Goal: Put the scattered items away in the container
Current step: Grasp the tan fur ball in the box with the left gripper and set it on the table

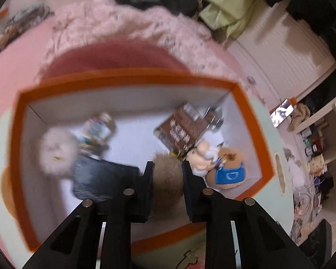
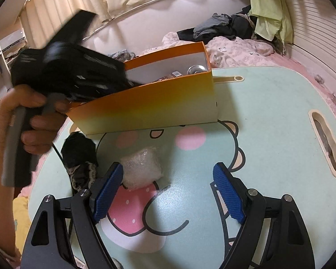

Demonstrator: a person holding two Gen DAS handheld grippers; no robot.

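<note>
My left gripper (image 1: 167, 167) hangs over the open orange box (image 1: 127, 76) and is shut on a tan furry pompom (image 1: 166, 174). Inside the box lie a white fluffy ball (image 1: 56, 151), a dark cloth (image 1: 100, 179), a brown packet (image 1: 181, 127), a small jar (image 1: 98, 126) and a plush toy with a blue bib (image 1: 226, 168). My right gripper (image 2: 168, 179) is open, low over the table, with a clear plastic packet (image 2: 141, 170) by its left finger. A black furry item (image 2: 79, 154) lies to the left. The box (image 2: 150, 105) stands behind.
The box sits on a mint-green cartoon table (image 2: 268, 116) with a handle slot (image 2: 327, 143) at the right. A pink bed with a rumpled blanket (image 2: 235, 44) and clothes lies behind. Shelves (image 1: 318, 143) stand to the right. The hand holding the left gripper (image 2: 33, 116) is at the box's left end.
</note>
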